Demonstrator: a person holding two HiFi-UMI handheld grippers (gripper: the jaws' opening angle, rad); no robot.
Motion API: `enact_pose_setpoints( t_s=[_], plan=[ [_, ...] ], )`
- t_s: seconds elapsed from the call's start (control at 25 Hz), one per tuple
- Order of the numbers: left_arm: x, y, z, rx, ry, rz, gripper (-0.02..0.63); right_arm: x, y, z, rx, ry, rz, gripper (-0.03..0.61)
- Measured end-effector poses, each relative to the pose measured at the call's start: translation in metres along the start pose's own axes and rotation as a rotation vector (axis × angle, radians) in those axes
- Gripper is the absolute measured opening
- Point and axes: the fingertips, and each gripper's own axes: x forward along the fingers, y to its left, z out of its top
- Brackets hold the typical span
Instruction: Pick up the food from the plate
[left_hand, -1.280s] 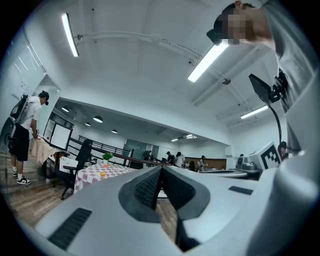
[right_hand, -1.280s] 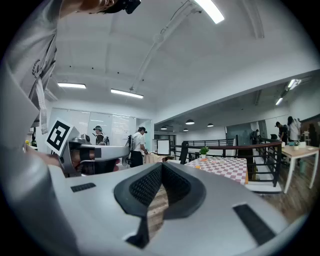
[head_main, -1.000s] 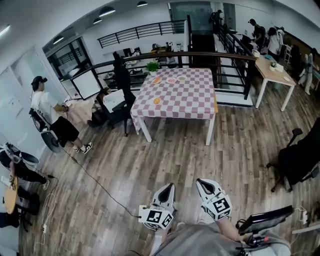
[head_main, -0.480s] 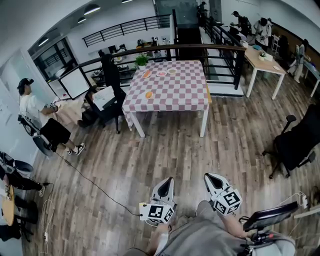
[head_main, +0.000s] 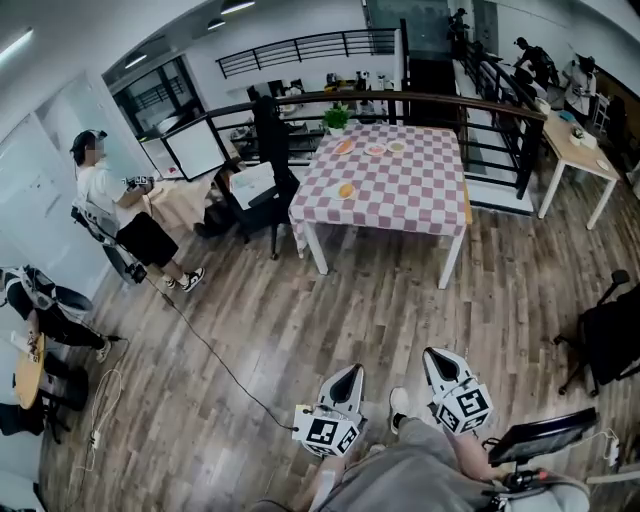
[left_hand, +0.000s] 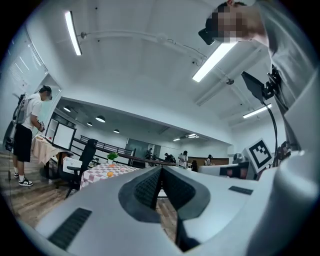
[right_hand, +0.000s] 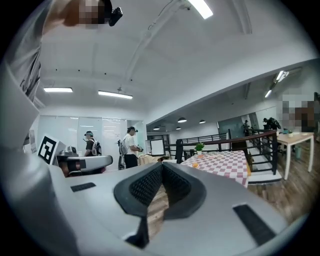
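Left gripper (head_main: 350, 373) and right gripper (head_main: 438, 356): both clenched, nothing between the jaws, low over wood floor (head_main: 300, 335). Checkered table (head_main: 400, 200) well apart; orange food (head_main: 346, 190) on it.

R tongs (right_hand: 162, 167) closed, empty | checkered tbl (right_hand: 222, 159) well ahead | food (right_hand: 195, 165) on tbl

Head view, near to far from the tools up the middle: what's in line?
Floor → table → orange food → far plates → plant → back railing
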Motion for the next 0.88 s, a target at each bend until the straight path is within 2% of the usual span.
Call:
enact_pose_setpoints(
  t_s=[0.16, 0.32, 0.48, 0.68, 0.88],
  plan=[
    [0.019, 0.023, -0.006, -0.003, 0.008, 0.044, 0.011, 0.053, 0.005, -0.009, 0.012, 0.000, 0.103, 0.015],
    [0.060, 0.048, -0.001, 0.003, 0.017, 0.055, 0.011, 0.111, -0.013, 0.002, 0.010, -0.024, 0.159, 0.015],
    [0.108, 0.068, 0.003, 0.023, 0.020, 0.065, 0.011, 0.155, -0.047, 0.009, 0.002, -0.041, 0.181, 0.015],
    [0.157, 0.087, -0.001, 0.046, 0.041, 0.089, 0.011, 0.190, -0.093, -0.002, 0.034, -0.033, 0.195, 0.015],
    [0.188, 0.087, -0.008, 0.021, 0.066, 0.110, 0.011, 0.211, -0.136, -0.017, 0.077, 0.001, 0.175, 0.015]
  ],
)
